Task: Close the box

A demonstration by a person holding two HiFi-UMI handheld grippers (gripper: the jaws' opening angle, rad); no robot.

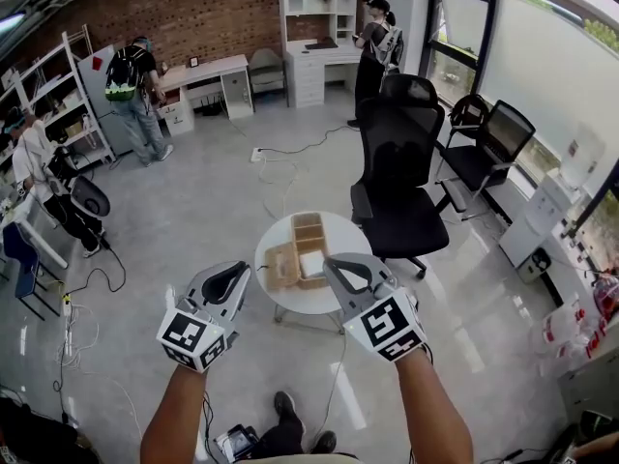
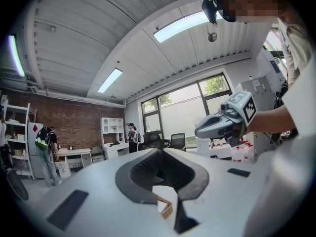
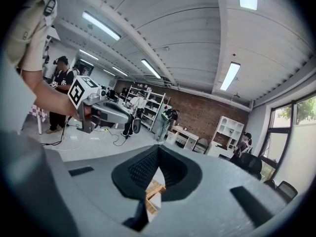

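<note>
Box [image 1: 308,243] x1 open on 1 table [image 1: 340,228]; L tool [image 1: 239,268], R tool [image 1: 333,261] shut.

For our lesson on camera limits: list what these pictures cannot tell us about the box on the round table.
Box contents: head view, too small.
Its near right edge: head view, the right gripper covers it.
Most of the box: both gripper views, each gripper's own body leaves only a sliver.

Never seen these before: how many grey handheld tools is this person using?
2: the left tool is left of the round table; the right tool is over its near edge, near the box.
</note>
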